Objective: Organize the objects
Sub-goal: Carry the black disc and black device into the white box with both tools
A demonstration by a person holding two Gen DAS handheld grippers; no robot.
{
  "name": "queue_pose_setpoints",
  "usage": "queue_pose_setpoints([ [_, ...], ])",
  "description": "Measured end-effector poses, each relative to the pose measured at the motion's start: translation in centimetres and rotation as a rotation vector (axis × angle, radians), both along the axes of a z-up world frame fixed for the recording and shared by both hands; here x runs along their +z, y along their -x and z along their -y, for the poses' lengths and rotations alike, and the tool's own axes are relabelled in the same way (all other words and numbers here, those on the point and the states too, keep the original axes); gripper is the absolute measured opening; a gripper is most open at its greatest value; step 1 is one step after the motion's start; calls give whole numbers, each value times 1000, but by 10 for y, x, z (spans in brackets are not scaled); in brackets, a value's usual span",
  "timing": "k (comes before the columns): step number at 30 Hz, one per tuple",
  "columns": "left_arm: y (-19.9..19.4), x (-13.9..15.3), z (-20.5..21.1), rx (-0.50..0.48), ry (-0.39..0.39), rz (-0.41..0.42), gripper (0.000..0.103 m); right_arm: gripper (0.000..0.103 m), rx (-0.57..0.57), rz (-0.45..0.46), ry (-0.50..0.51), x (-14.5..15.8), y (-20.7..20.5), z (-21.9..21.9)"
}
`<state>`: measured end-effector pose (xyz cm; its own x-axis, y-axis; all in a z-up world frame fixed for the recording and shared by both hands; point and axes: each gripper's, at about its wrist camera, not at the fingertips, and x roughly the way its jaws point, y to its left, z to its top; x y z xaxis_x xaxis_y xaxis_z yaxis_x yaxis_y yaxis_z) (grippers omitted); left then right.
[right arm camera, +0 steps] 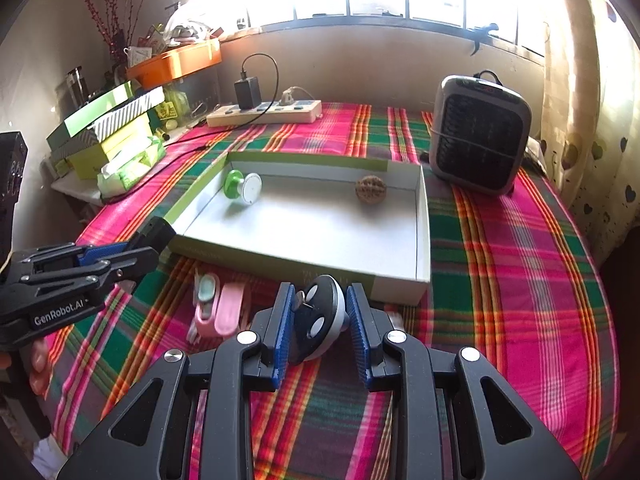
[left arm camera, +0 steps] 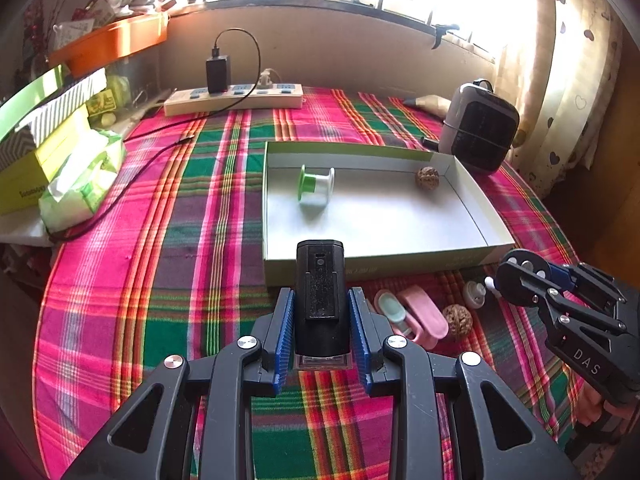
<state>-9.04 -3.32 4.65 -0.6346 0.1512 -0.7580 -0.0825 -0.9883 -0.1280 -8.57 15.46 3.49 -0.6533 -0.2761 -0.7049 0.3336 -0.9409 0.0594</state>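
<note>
My left gripper [left arm camera: 320,300] is shut on a black block-shaped device [left arm camera: 320,292], held just before the near wall of a shallow white box [left arm camera: 384,264]. My right gripper [right arm camera: 318,300] is shut on a round black and silver disc [right arm camera: 320,316] near the box's front wall [right arm camera: 280,264]. In the box lie a green and white spool [left arm camera: 316,184] and a walnut [left arm camera: 427,177]. On the cloth in front of the box lie a pink clipper [left arm camera: 424,316], a mint one [left arm camera: 394,308], a second walnut [left arm camera: 457,320] and a small white knob [left arm camera: 475,294].
A grey fan heater [right arm camera: 480,136] stands behind the box on the right. A power strip with a black charger [left arm camera: 234,98] lies at the back. Stacked boxes and a tissue pack [left arm camera: 80,184] fill the left edge. The plaid cloth [right arm camera: 520,280] covers the table.
</note>
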Motion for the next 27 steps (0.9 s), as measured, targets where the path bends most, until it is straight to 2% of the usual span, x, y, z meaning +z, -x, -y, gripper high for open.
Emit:
queue_pose_setpoints([
  [15, 44, -3, -6, -32, 14, 13, 25, 28, 54, -10, -16, 11, 66, 24],
  [27, 66, -12, -6, -37, 8, 25, 25, 29, 67, 58, -26, -3, 116, 44],
])
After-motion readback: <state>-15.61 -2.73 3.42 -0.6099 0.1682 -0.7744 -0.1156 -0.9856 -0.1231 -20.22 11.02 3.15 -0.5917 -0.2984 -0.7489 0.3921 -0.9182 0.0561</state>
